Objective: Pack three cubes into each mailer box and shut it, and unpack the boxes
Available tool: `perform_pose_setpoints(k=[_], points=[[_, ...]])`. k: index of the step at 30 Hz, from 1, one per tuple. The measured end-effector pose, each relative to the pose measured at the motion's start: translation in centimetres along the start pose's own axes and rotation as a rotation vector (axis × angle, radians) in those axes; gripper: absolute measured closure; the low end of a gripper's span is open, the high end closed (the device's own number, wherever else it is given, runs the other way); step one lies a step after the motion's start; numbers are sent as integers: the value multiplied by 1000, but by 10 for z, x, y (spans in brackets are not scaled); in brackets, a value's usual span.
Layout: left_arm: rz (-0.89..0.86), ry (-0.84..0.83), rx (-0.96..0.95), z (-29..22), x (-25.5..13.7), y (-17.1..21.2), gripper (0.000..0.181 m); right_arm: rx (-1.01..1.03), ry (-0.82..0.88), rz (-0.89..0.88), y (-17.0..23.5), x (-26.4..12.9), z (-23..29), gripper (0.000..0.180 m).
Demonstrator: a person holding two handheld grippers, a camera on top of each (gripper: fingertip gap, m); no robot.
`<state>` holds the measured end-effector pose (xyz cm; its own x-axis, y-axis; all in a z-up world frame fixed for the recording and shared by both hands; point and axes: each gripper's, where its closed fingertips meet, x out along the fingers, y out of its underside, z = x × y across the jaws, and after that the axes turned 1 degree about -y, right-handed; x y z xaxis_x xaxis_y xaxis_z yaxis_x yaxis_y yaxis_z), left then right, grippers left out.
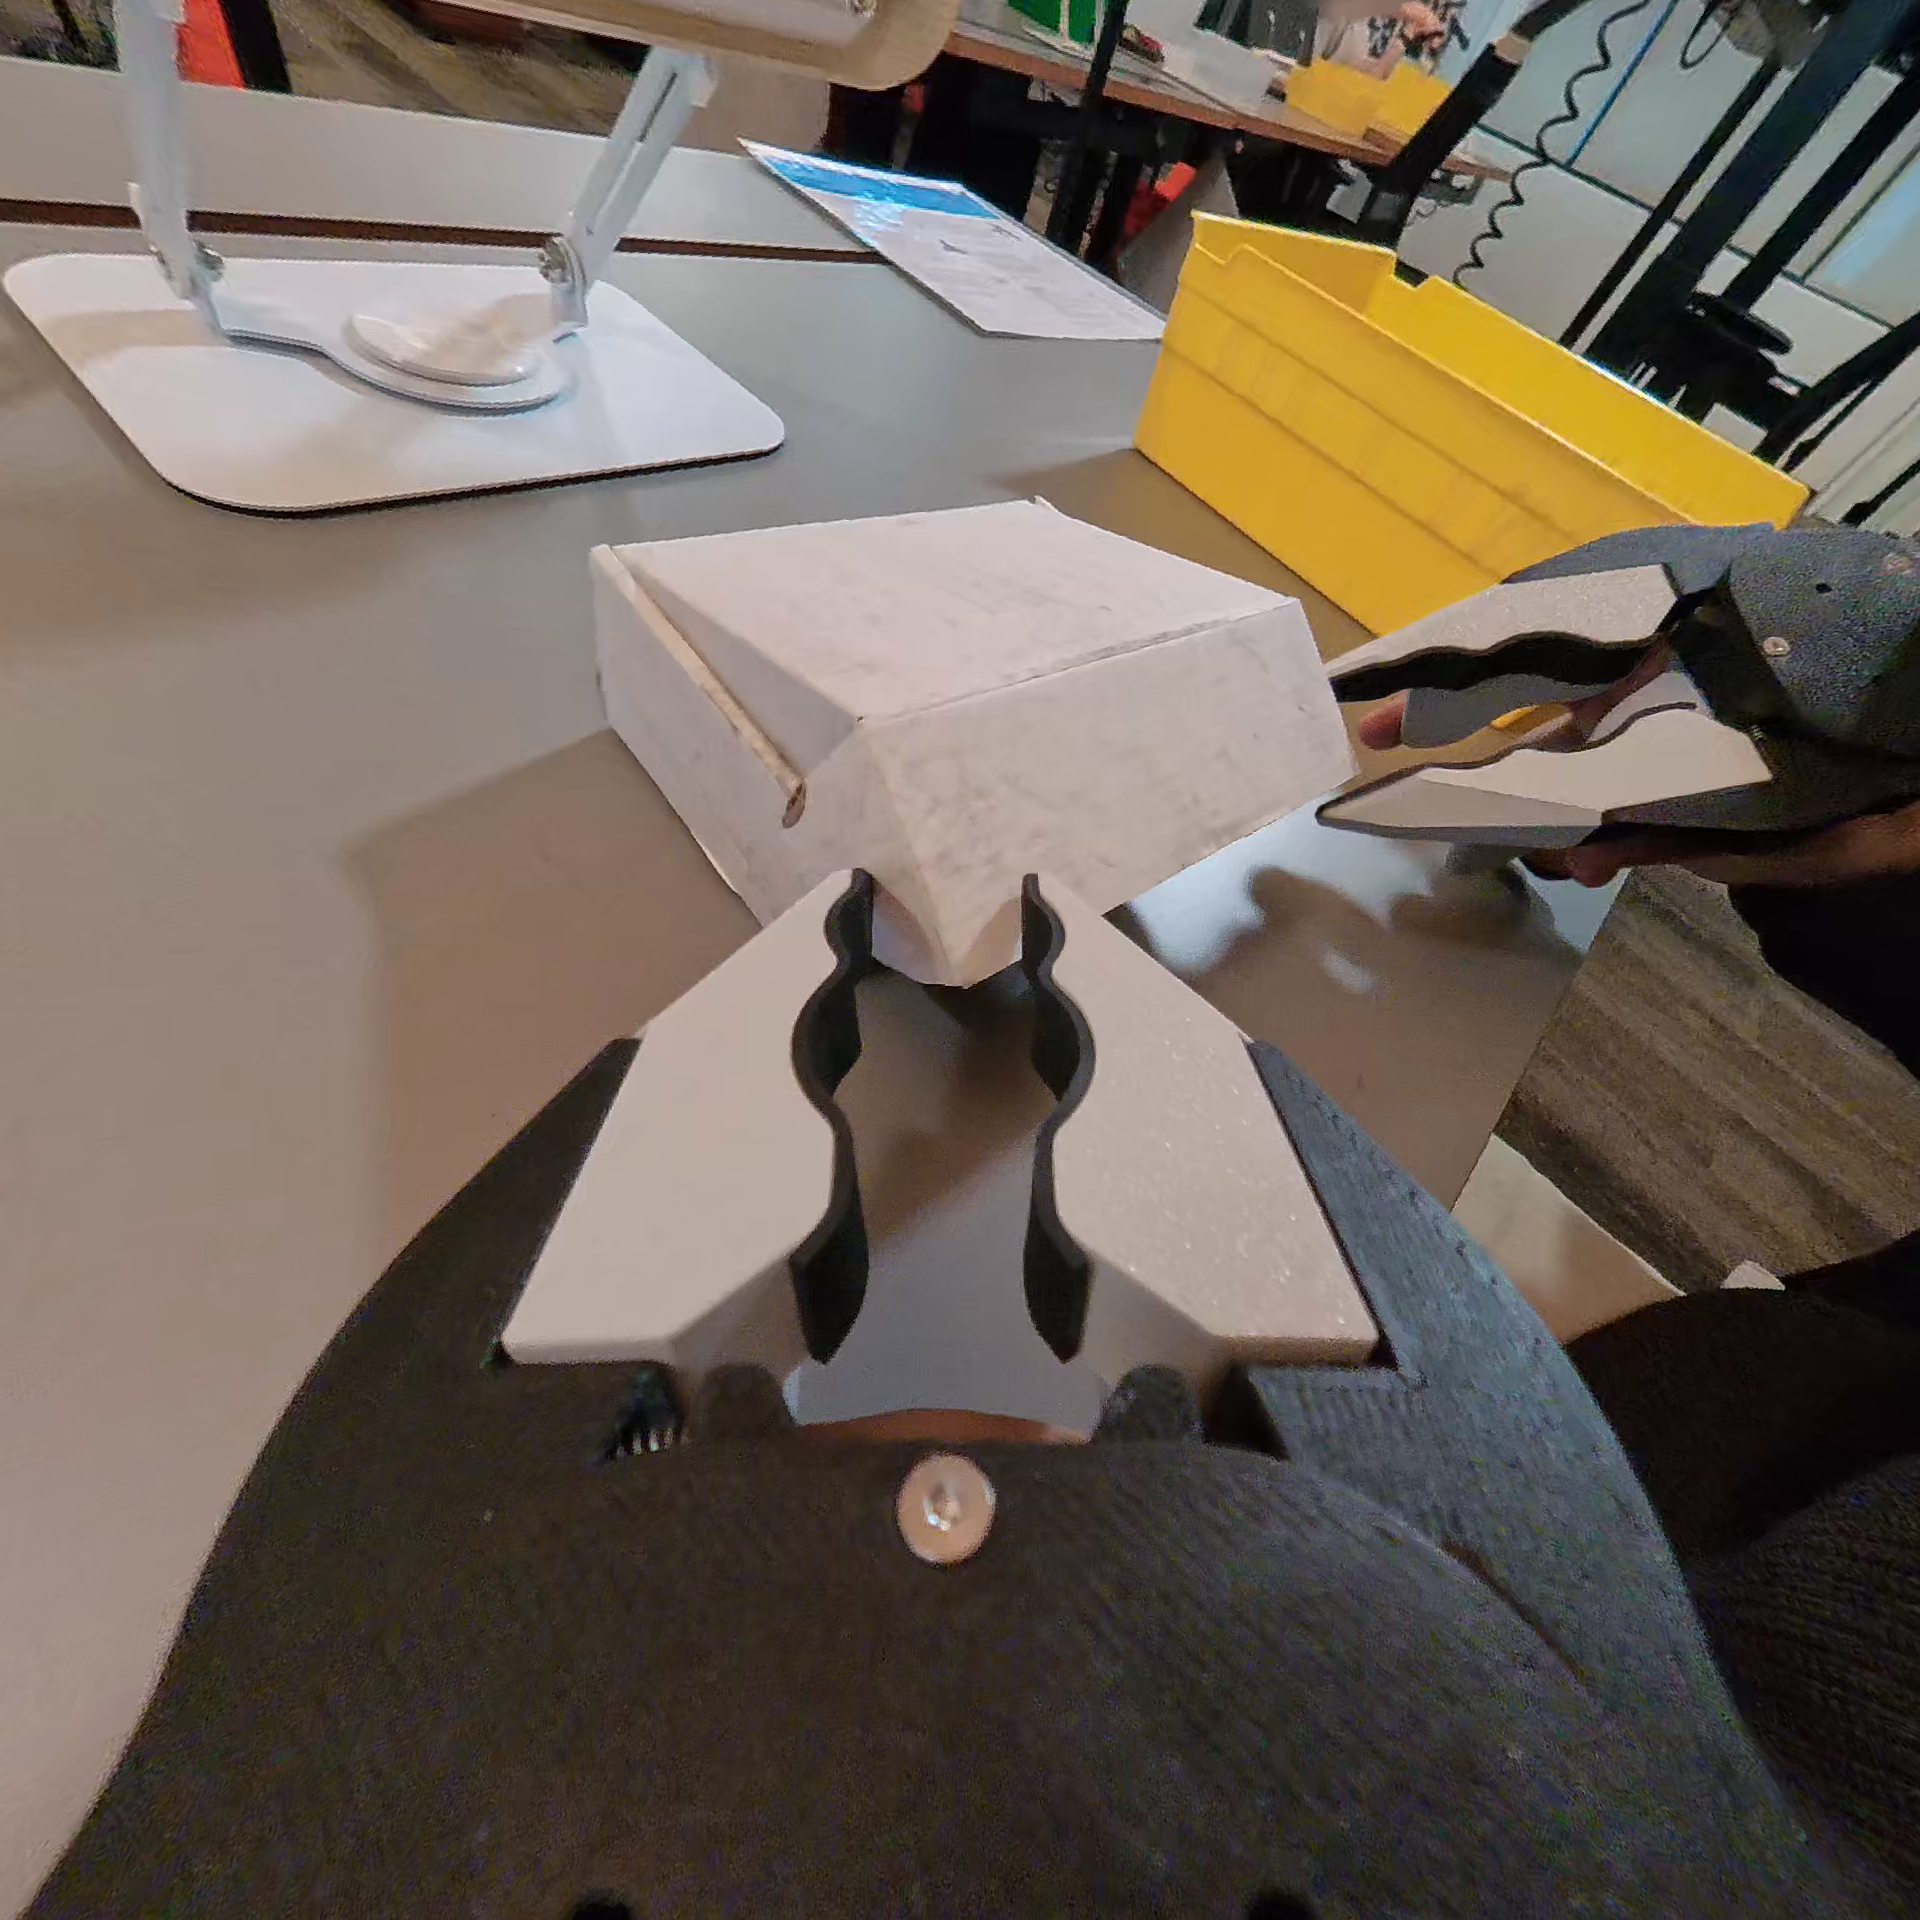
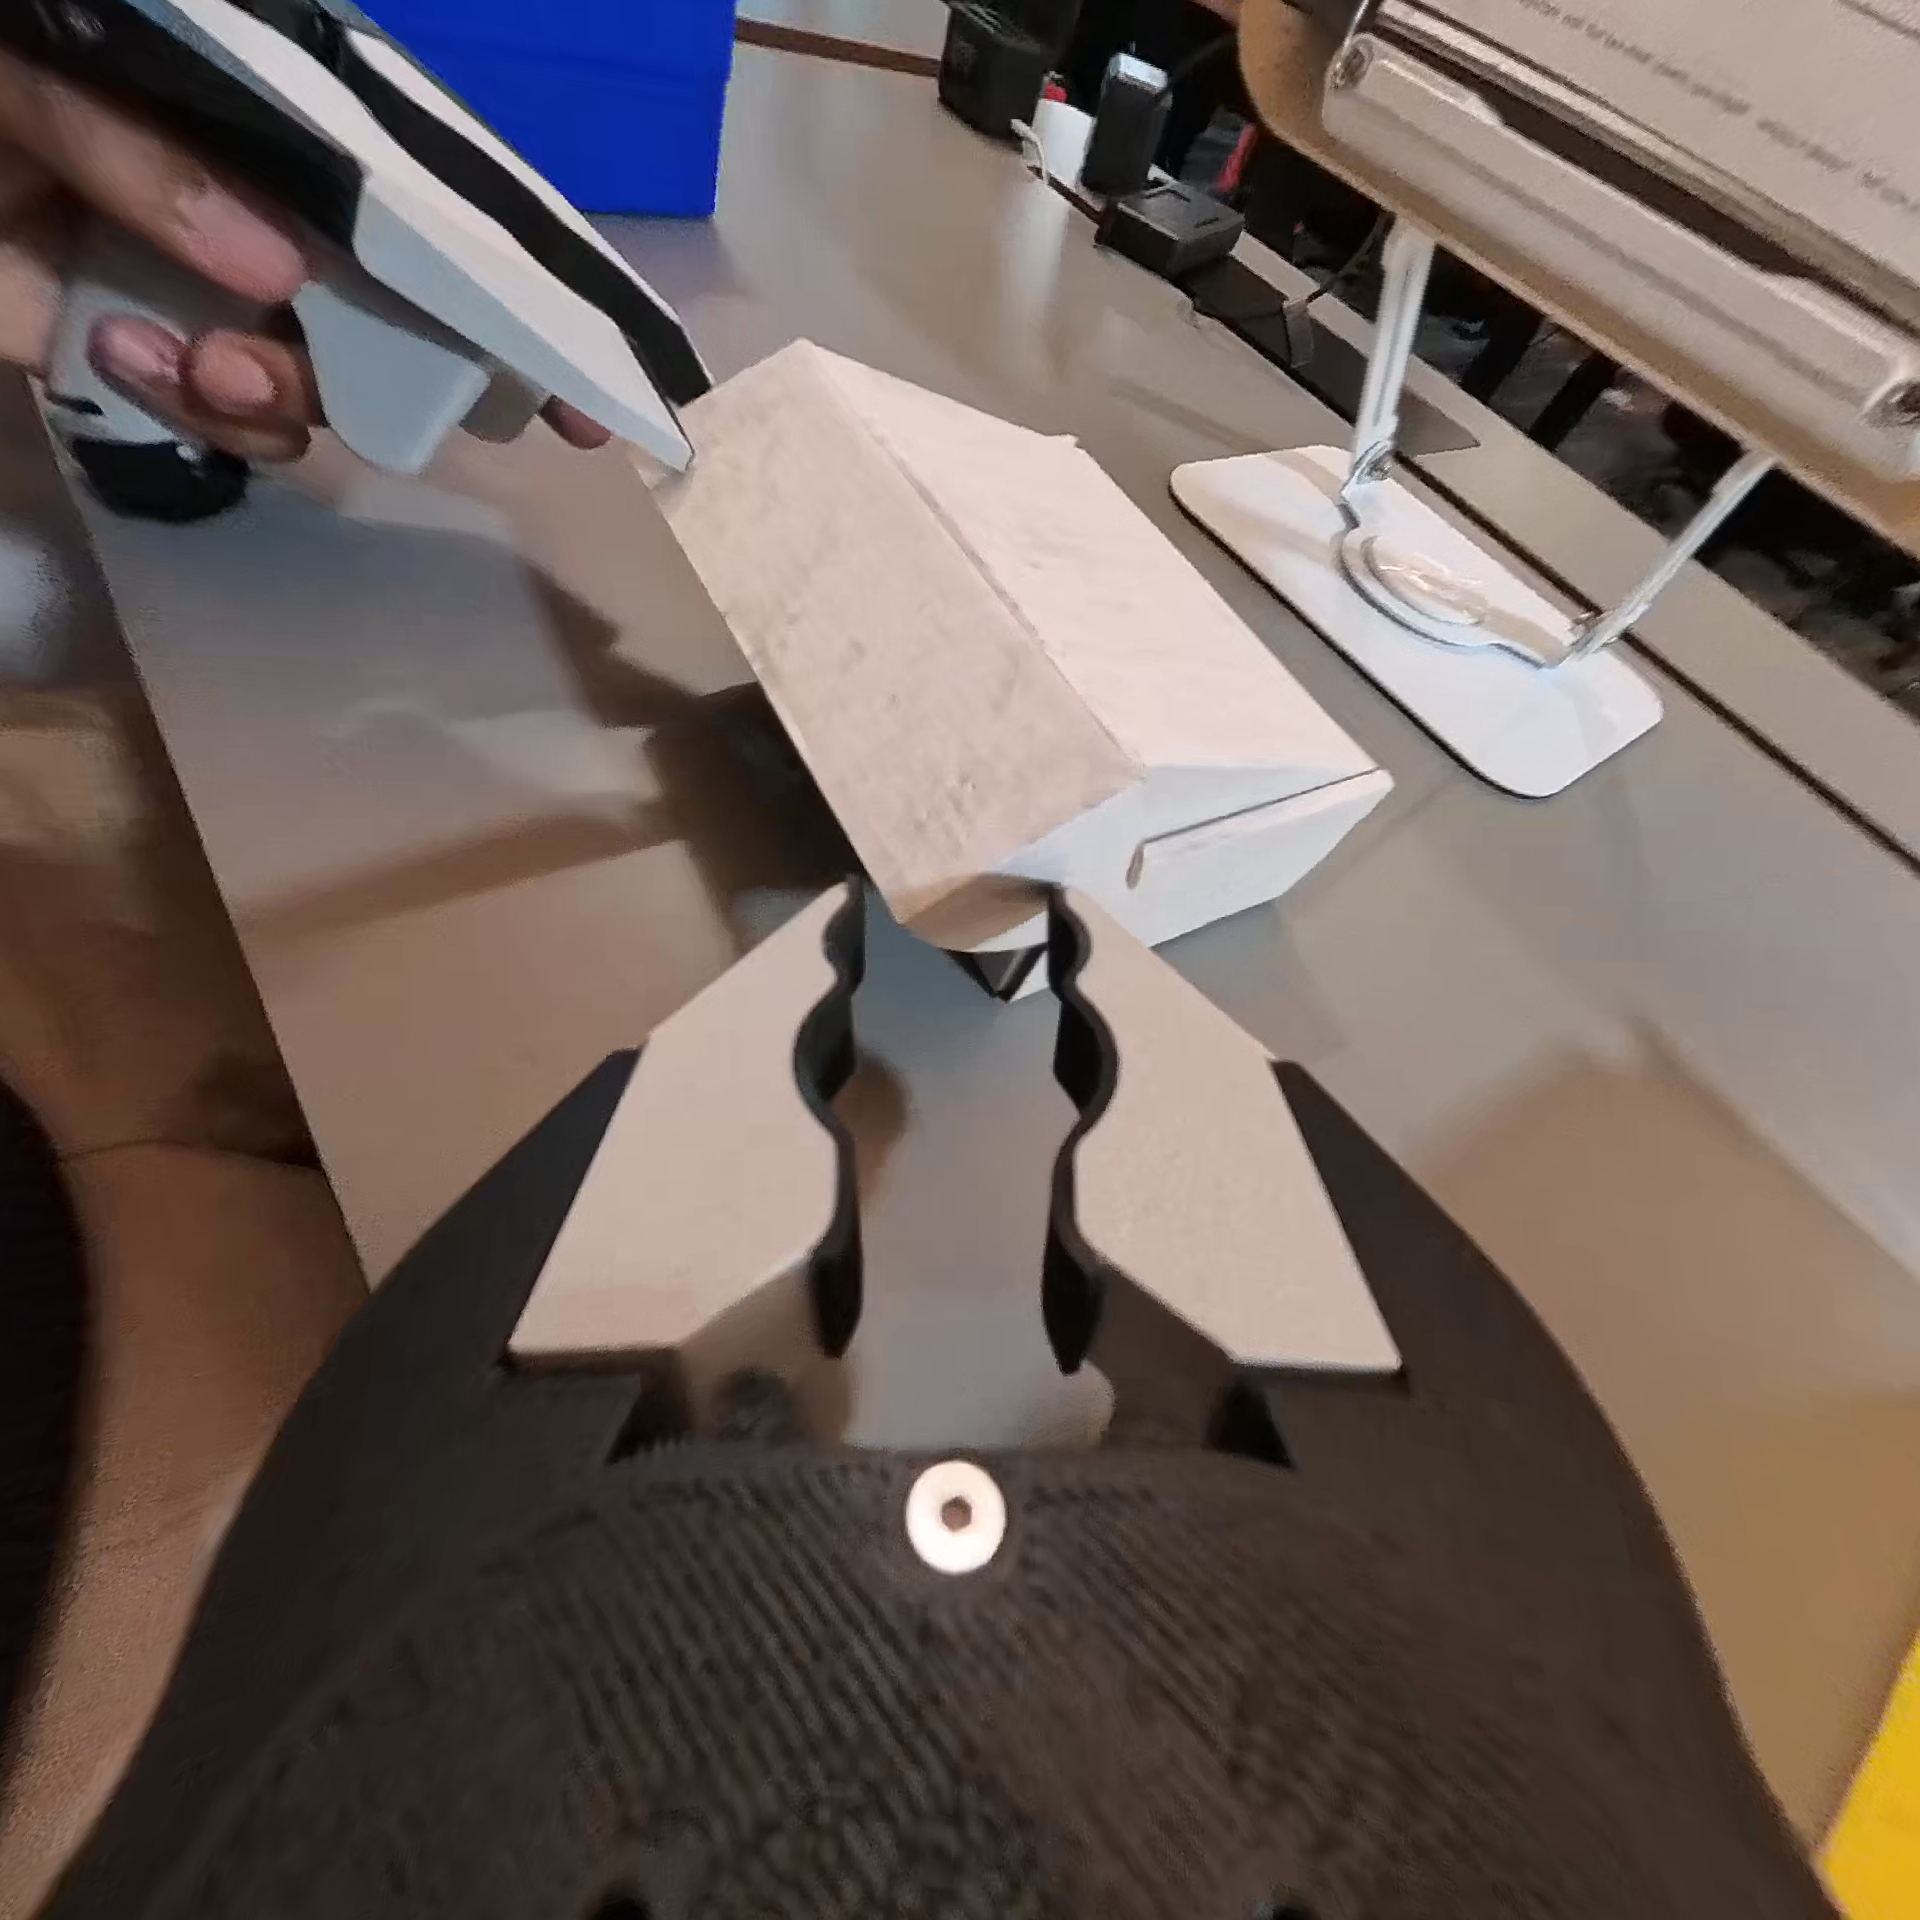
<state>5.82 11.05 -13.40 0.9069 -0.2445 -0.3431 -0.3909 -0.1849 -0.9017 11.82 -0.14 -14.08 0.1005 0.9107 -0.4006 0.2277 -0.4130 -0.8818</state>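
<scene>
- White box (image 1: 935,665) sits on the grey table (image 1: 260,883), lid's front flap sticking out, not tucked in.
- Left gripper (image 1: 945,914) straddles one flap corner, fingers parted, not squeezing.
- Right gripper (image 2: 956,925) does likewise at the other corner.
- Yellow bin (image 1: 1403,416) beside the box, white stand (image 1: 416,395) behind it.

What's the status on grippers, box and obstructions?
Left gripper and right gripper open, each at a corner of the front flap. White mailer box flap raised, not tucked. Yellow bin beside it, clear.
</scene>
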Motion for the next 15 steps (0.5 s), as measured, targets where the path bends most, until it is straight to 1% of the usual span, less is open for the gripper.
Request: perform_pose_setpoints(k=[2, 5, 12, 15], points=[[1, -6, 13, -1, 0, 0, 154, -43, 23, 1, -2, -2, -2, 152], [-12, -1, 21, -2, -1, -2, 154, -31, 6, -12, -6, -5, -1, 154], [-38, -3, 63, -4, -4, -5, 153, 128, -88, -44, -14, -11, 0, 158], [-69, -4, 85, -6, -6, -10, 154, 235, -136, -100, -22, -15, 0, 159]])
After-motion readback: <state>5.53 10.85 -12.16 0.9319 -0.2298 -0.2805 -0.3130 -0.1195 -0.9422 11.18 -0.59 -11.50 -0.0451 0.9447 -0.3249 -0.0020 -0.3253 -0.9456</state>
